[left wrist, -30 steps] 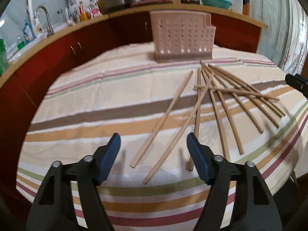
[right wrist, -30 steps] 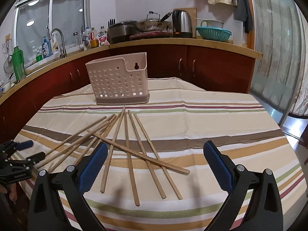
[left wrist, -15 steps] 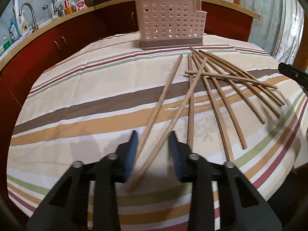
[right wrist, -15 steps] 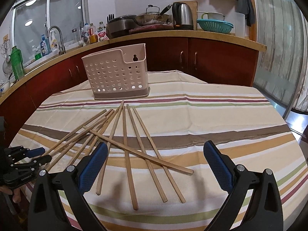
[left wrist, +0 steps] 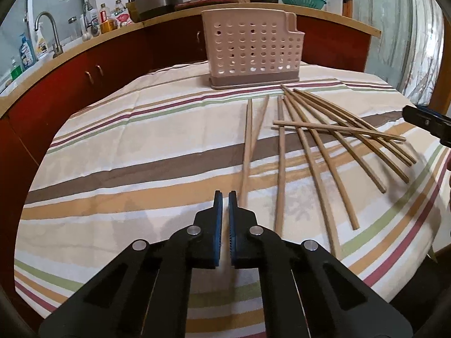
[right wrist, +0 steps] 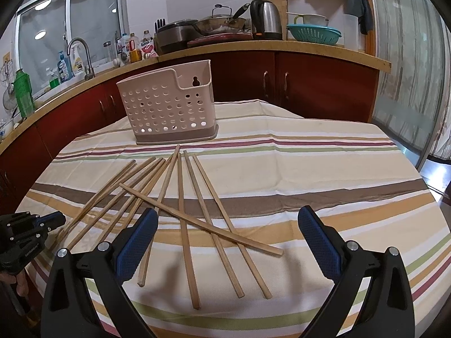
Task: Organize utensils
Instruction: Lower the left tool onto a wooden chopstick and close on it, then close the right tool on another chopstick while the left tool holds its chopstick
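Left tool (left wrist: 225,197) has its pads pressed together, but I see no chopstick between them; the nearest pair of chopsticks (left wrist: 248,152) lies just right of the tips, well short of the perforated utensil holder (left wrist: 253,50). Right tool (right wrist: 228,236) hangs spread over the scattered chopsticks (right wrist: 180,211). My worry: lifting now brings up nothing, since the pinch looks closed beside the sticks.

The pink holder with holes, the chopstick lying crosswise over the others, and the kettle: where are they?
Pink holder (right wrist: 166,109): right wrist view, middle of its perforated front wall.
Crosswise chopstick (right wrist: 197,218): right wrist view, mid-length of the stick.
Kettle (right wrist: 267,19): right wrist view, its steel body.
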Action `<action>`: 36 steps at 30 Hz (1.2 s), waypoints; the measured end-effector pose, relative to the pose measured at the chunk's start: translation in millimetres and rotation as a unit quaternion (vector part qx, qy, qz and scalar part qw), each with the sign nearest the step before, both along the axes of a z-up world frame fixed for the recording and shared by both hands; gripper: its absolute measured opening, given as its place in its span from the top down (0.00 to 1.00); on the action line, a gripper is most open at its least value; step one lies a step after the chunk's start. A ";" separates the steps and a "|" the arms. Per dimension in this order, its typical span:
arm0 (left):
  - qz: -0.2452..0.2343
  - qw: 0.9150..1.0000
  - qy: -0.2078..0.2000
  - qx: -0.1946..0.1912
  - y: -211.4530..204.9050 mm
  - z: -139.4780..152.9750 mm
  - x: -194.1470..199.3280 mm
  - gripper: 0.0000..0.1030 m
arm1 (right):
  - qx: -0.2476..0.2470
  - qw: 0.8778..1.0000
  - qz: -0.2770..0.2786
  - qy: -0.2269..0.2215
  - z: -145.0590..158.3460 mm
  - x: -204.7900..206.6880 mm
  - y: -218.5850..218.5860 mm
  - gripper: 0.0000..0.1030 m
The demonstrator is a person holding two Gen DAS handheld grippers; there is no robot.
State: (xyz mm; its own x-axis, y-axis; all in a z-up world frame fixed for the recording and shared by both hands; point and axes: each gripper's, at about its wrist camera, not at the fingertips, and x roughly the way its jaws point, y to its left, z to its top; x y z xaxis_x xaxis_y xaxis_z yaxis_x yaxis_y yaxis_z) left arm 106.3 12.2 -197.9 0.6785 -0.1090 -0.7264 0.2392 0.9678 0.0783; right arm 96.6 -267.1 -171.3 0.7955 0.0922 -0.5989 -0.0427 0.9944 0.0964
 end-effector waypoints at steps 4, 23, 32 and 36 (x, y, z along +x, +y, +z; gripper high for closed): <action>0.005 1.000 0.013 -0.021 4.4 -0.1 1.1 0.96 | 0.000 1.000 0.001 0.001 -0.4 -0.6 0.0 0.06; -0.005 0.999 0.035 -0.027 -12.3 -7.3 -5.7 0.89 | 0.005 1.000 0.002 0.003 -1.0 -2.2 0.3 0.06; 0.000 0.999 0.027 -0.027 -11.0 -5.4 -6.8 0.94 | 0.005 1.000 -0.001 0.002 -2.0 -2.4 -1.2 0.06; 0.006 0.999 0.017 -0.028 -9.9 -1.6 -7.8 0.94 | -0.002 1.000 -0.003 0.004 -4.4 -0.9 -4.8 0.06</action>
State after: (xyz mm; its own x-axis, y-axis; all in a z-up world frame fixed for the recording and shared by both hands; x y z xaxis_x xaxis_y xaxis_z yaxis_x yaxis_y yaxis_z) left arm 98.5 2.3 -199.5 0.6555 -0.1430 -0.7416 0.2298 0.9731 0.0154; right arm 95.7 -271.9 -175.7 0.7908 0.0849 -0.6062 -0.0351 0.9950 0.0936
